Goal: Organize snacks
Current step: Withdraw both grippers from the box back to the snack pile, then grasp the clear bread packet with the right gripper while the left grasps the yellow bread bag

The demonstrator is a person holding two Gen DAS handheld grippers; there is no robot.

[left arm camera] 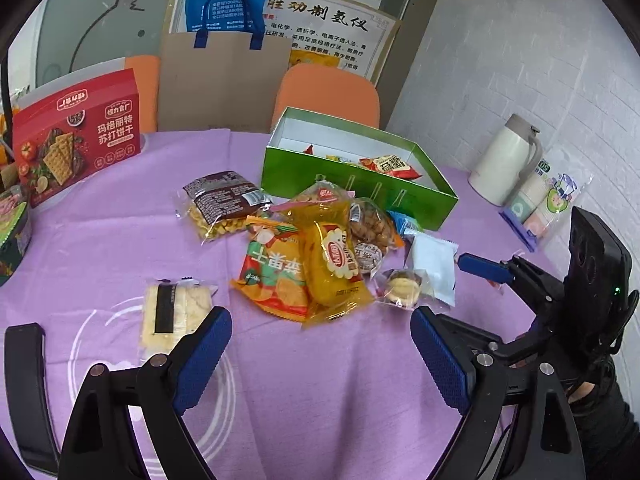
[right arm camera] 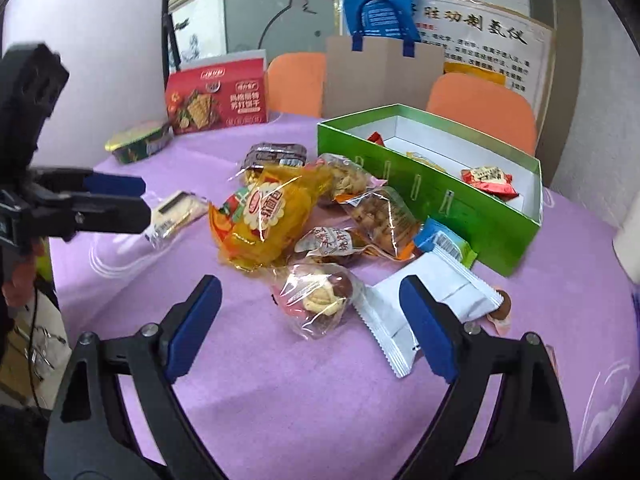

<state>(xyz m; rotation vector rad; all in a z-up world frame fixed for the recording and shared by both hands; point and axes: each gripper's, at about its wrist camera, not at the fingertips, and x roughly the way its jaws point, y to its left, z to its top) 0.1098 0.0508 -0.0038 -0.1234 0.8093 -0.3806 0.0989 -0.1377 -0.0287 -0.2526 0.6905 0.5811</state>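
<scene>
1. While the snacks wait loose on the purple tablecloth [left arm camera: 120, 240], the green box [left arm camera: 360, 184] stands open near the table's far edge, lid off, presumably so packets can be dropped straight in; a red packet [right arm camera: 486, 180] and a few others already lie inside.
2. Main heap: yellow cake packet [left arm camera: 332, 268], orange crisp bag [left arm camera: 276, 280], peanut bag [left arm camera: 372, 224], brown-labelled corn bag [left arm camera: 224, 204]; overlapping one another at the table's middle, just in front of the box's near wall.
3. Outliers: white sachet [right arm camera: 424, 304] and clear-wrapped cookie [right arm camera: 320, 300], touching, nearest the right-hand tongs; pale wafer packet [left arm camera: 172, 312], apart, toward the left edge.
4. Left gripper [left arm camera: 320, 344]: fingers spread wide, holding nothing; hovering above bare cloth, aimed at the heap, the wafer packet just beside its left finger.
5. Right gripper [right arm camera: 310, 320]: fingers likewise parted and empty; held low, the cookie lying just ahead of the gap, likely the next pick.
6. Unsorted bystanders: red cracker carton [left arm camera: 76, 136] at the far left edge; thermos [left arm camera: 508, 160] at the right edge.
</scene>
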